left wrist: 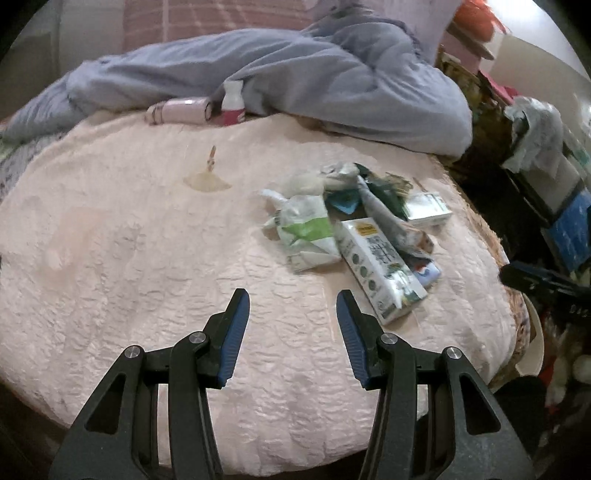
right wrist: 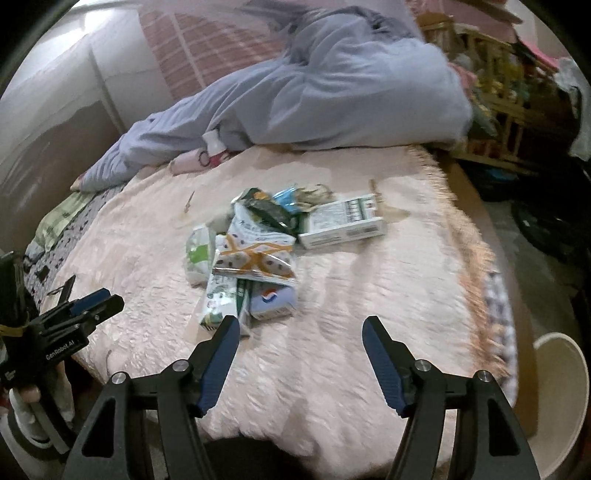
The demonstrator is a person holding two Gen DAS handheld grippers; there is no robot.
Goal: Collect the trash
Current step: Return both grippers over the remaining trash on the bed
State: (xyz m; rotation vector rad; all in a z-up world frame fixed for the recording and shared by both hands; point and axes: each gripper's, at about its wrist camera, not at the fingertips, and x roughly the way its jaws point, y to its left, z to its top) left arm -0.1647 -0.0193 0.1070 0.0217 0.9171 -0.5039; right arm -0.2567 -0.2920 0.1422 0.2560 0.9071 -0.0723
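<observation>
Dim, even indoor light falls across both fisheye views, with dark corners beyond the round lens edge. The pink blanket (left wrist: 147, 258) reads pale and slightly washed out, without hard shadows. Straight lines bow toward the rims. Motion blur smears the blanket's fringe (right wrist: 476, 266) and near edge in the right wrist view; the trash (left wrist: 351, 229) stays fairly sharp in the left. A bright patch glares at upper left on the wall (right wrist: 85, 33).
</observation>
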